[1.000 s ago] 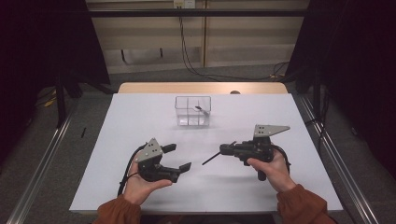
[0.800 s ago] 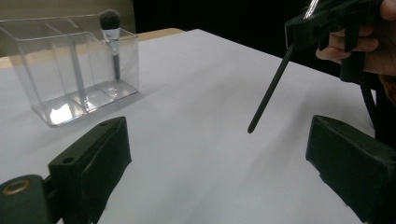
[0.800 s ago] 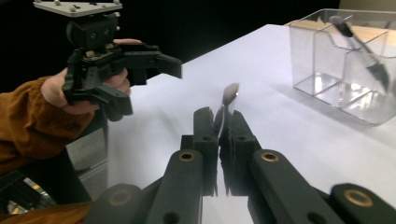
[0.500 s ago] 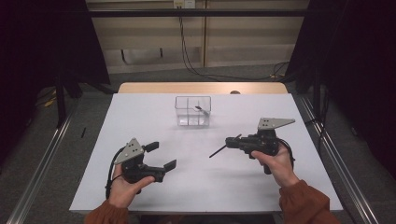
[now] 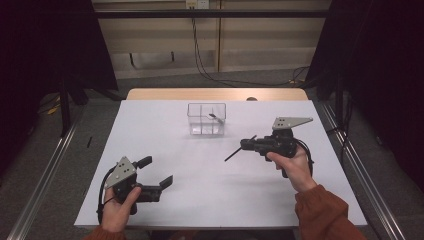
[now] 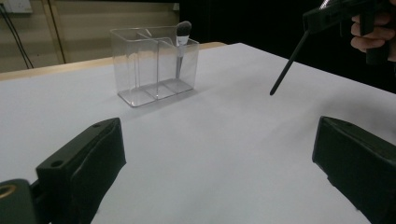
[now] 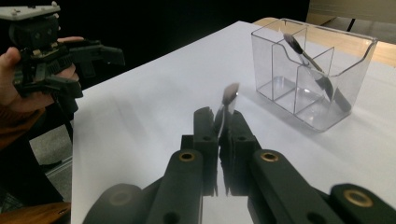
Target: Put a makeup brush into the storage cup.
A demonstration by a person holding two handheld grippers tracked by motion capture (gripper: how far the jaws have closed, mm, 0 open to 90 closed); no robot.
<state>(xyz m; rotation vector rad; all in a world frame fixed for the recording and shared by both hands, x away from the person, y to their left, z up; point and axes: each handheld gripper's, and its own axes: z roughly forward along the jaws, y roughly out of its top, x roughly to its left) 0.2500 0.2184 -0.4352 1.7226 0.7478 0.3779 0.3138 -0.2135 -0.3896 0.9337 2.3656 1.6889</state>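
The right gripper (image 5: 248, 145) is clamping a brush (image 5: 239, 148) aloft, seemingly for the clear organizer (image 5: 206, 119), while the left gripper (image 5: 156, 172) is idling wide open.

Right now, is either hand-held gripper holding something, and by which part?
The right hand-held gripper holds a makeup brush near its bristle end, handle hanging free. The left hand-held gripper holds nothing.
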